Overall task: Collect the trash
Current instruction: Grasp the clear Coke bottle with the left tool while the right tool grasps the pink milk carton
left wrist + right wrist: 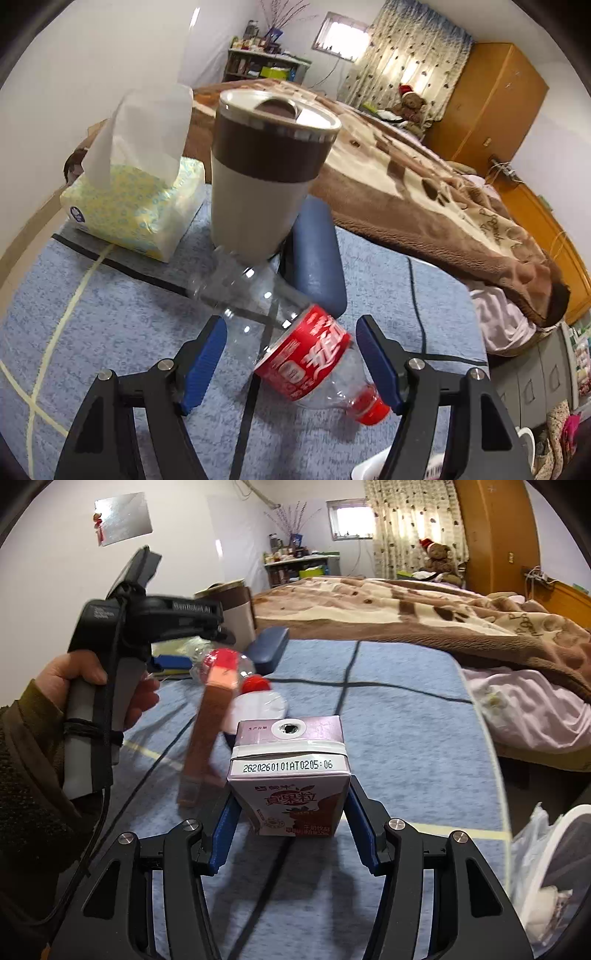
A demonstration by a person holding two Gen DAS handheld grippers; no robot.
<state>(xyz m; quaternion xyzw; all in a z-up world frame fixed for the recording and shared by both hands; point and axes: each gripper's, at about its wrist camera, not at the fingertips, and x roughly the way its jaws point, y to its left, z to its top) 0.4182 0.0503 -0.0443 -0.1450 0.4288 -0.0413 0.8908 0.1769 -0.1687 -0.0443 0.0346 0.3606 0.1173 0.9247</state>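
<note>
An empty clear cola bottle (295,343) with a red label and red cap lies on its side on the blue tablecloth (110,332). My left gripper (291,363) stands open around it, with a gap at the left pad. In the right wrist view a purple milk carton (290,786) stands upright on the cloth. My right gripper (291,827) is shut on it, both blue pads against its sides. Behind the carton are a blurred brown stick-shaped pack (207,731) and a white lidded tub (262,705).
A beige and brown tumbler (258,177), a yellow tissue pack (136,210) and a dark blue case (317,258) stand behind the bottle. A bed with a brown blanket (424,613) borders the table. A white bin with a plastic bag (546,853) sits at lower right. A hand (74,675) holds the left gripper's handle.
</note>
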